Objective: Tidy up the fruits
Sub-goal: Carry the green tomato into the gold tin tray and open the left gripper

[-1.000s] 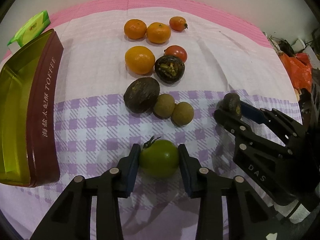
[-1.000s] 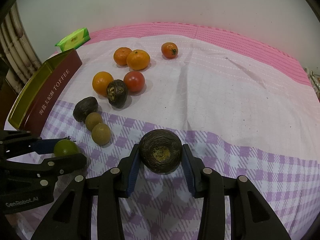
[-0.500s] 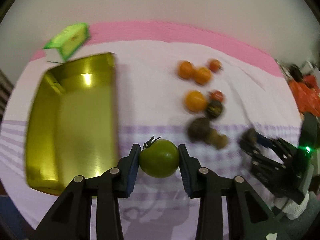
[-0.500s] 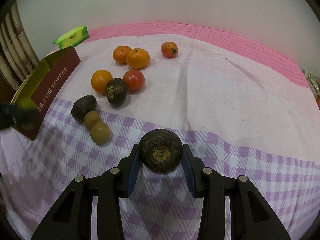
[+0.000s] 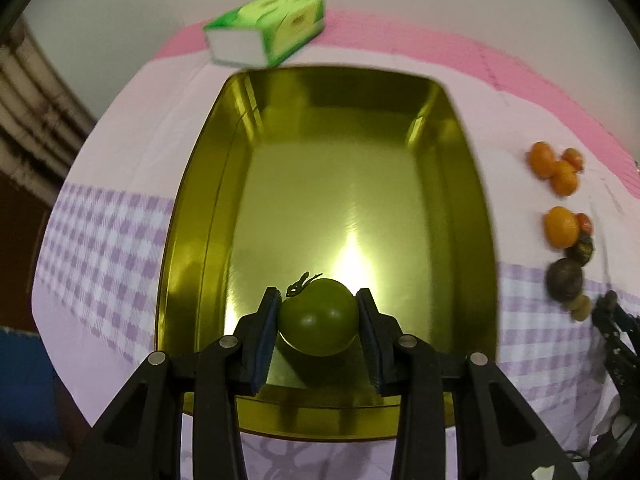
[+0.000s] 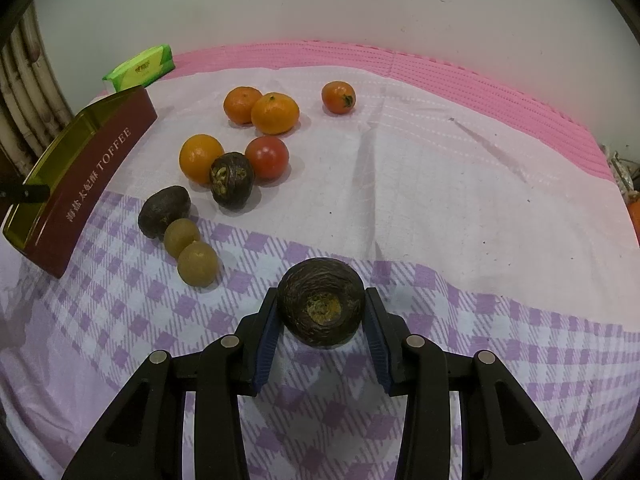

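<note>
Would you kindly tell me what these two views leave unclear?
- Left wrist: whether the green tomato touches the gold tin floor; the fruit hides it.
- Left wrist: fruits at the right edge are blurred.
- Right wrist: the tin's inside, hidden by its red wall.

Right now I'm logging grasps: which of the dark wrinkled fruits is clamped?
The round one with the yellowish centre, between the right gripper's pads; the other two lie loose on the cloth.

Glossy metal tin (image 5: 400, 128), woven tablecloth (image 6: 440, 184)

Green tissue pack (image 5: 266, 30); checked tablecloth (image 6: 460, 208)
</note>
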